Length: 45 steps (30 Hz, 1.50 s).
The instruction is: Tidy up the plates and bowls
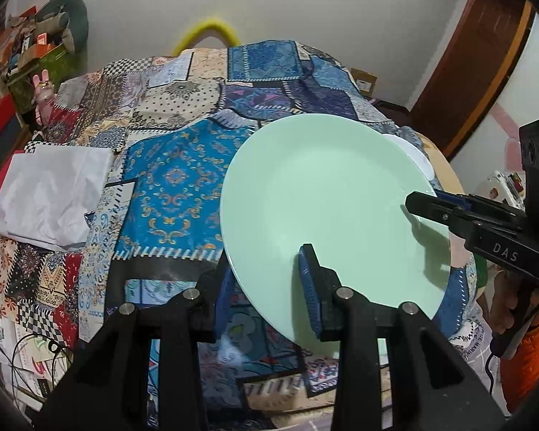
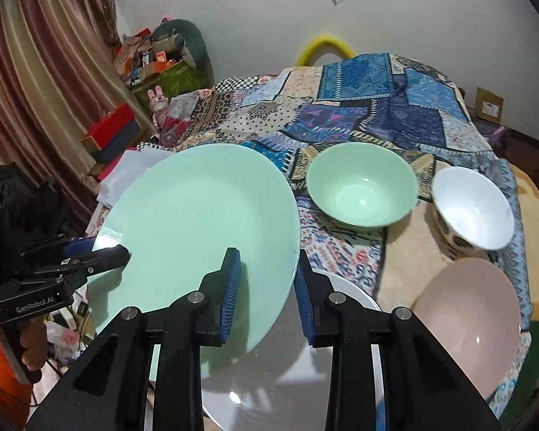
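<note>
A large mint-green plate (image 1: 327, 201) is held tilted above the table, gripped on both sides. My left gripper (image 1: 266, 273) straddles its near edge, fingers above and below the rim. My right gripper (image 2: 267, 287) straddles the plate (image 2: 197, 222) on its right edge; in the left wrist view it (image 1: 424, 204) clamps the rim. Beneath the plate lies a white plate (image 2: 341, 327). A green bowl (image 2: 361, 185), a white patterned bowl (image 2: 472, 208) and a pink bowl (image 2: 470, 319) stand on the table.
A patchwork cloth (image 1: 169, 186) covers the table. A white folded cloth (image 1: 50, 194) lies at its left edge. Boxes and clutter (image 2: 154, 61) stand by the curtain at the far left. A wooden door (image 1: 478, 57) is at the right.
</note>
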### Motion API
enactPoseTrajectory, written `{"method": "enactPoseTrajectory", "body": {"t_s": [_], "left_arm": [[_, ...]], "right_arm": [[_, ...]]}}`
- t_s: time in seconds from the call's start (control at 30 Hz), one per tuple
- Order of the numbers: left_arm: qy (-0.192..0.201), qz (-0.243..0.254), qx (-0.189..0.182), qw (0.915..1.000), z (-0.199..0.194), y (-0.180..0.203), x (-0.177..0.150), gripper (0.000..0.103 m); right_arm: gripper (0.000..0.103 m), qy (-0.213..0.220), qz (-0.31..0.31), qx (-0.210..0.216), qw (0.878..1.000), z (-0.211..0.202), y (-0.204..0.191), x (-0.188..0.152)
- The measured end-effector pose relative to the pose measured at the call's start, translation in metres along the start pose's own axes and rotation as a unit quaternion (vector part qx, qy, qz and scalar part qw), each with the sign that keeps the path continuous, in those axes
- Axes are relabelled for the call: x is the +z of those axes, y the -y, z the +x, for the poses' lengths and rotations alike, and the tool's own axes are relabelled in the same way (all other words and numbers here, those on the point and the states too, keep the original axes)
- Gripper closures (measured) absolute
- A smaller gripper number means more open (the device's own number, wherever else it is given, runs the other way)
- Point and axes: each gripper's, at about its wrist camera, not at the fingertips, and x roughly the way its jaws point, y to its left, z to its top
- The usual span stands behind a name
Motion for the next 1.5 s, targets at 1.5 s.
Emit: {"method": "enactPoseTrajectory", "body": {"t_s": [1.5], "left_arm": [[-0.092,0.024,-0.03,0.9951,0.08,0.057,-0.057,0.069]], "right_arm": [[0.076,-0.053,0.088,-0.027,0.994,0.0,0.067,-0.092]]}}
